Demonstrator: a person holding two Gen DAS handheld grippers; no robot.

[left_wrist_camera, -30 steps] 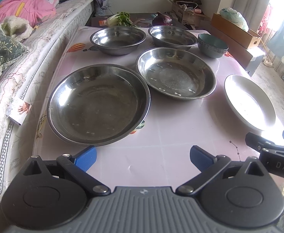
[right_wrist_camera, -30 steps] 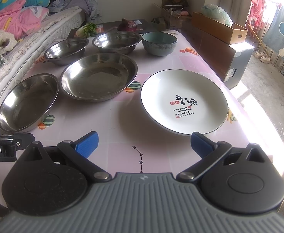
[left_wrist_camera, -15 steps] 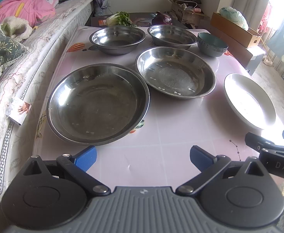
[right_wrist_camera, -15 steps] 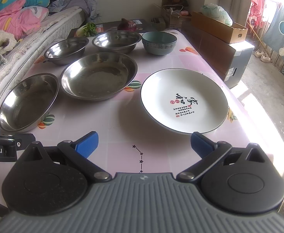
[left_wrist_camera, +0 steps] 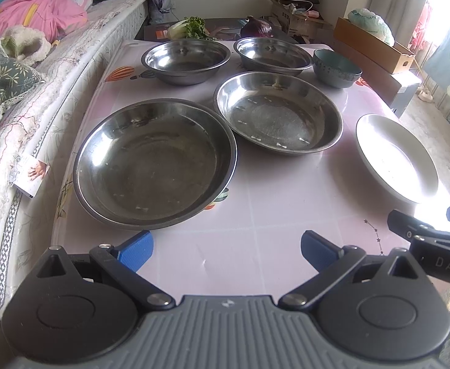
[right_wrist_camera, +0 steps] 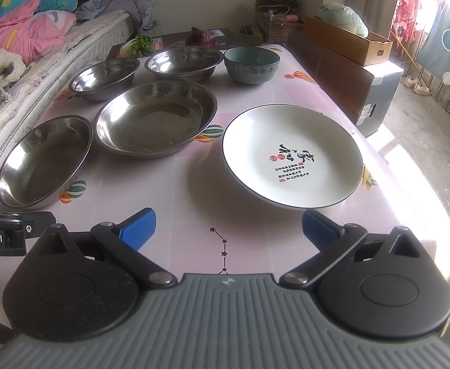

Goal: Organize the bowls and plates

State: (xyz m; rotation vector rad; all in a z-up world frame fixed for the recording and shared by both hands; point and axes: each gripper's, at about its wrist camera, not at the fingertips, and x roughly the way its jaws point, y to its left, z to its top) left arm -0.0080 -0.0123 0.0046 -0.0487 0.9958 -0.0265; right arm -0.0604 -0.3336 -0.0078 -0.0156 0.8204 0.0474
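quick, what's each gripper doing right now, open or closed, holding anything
Left gripper: open, holding nothing, just short of the nearest steel plate.
Right gripper: open, holding nothing, just short of the white plate.

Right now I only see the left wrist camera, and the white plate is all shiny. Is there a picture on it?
Observer: Yes, the white plate has black brush writing and small red stamps in the middle.
Operator: Does it have a coloured edge?
Observer: A thin dark line runs round its rim.
Operator: Is the right gripper open?
Observer: Yes, the right gripper is open and empty, just short of the plate's near edge.
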